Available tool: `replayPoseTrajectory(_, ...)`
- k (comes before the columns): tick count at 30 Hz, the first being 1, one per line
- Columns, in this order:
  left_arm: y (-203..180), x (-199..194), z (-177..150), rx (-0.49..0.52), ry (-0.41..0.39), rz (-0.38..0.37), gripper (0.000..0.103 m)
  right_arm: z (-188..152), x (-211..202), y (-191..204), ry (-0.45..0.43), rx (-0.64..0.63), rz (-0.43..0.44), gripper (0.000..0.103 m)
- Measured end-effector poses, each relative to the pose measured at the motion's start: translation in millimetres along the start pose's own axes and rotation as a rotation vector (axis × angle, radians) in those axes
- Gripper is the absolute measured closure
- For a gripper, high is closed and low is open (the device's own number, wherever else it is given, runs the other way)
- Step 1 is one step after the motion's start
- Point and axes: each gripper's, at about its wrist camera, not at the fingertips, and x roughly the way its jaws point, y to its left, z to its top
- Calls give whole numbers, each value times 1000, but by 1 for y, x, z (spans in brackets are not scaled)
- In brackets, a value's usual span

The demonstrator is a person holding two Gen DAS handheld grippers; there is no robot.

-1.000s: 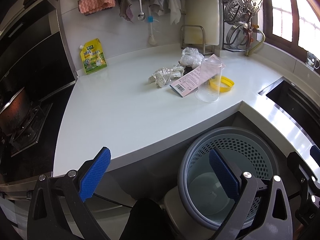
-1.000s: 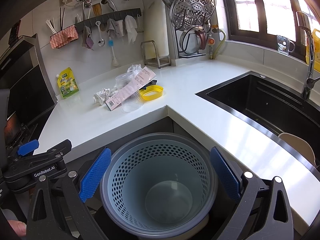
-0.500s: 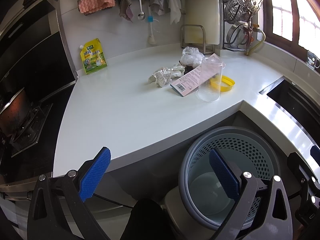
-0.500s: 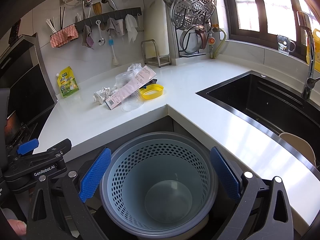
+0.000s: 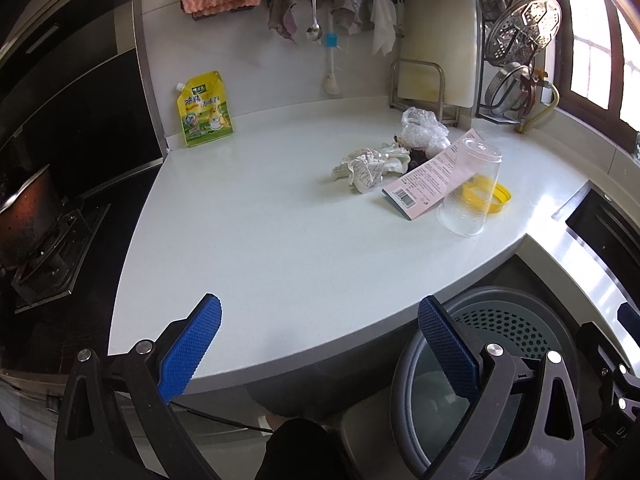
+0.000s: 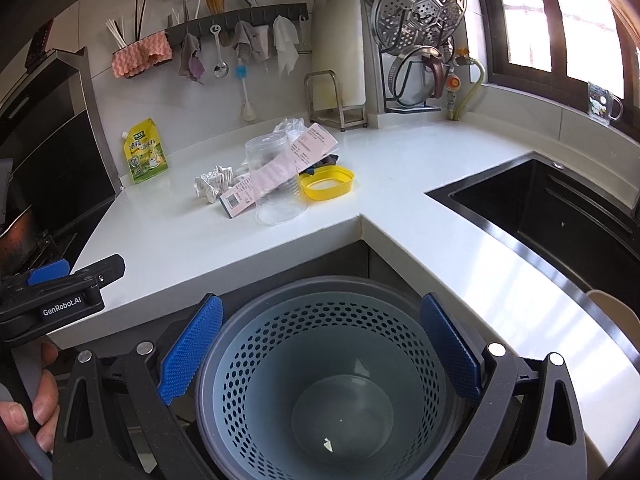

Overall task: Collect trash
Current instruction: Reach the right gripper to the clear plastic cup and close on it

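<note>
Now my left gripper (image 5: 320, 344) hangs with jaws apart, empty, over the tabletop (image 5: 280, 248) edge. The trash lies well ahead and right of them: paper (image 5: 366, 166), receipt (image 5: 430, 178), cup (image 5: 470, 192), lid (image 5: 486, 196). My right gripper (image 6: 320, 344), jaws wide, straddles the bin (image 6: 328, 380) below, likely ready to receive it.

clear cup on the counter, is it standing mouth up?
No: the clear cup stands upside down, its wide rim flat on the white counter and its closed base on top.
</note>
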Motion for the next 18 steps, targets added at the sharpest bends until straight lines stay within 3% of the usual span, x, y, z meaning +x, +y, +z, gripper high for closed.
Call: replayPoseTrajectory(18,21,78,49,-63,17,13,6,86,131,33,22,-83,39,8)
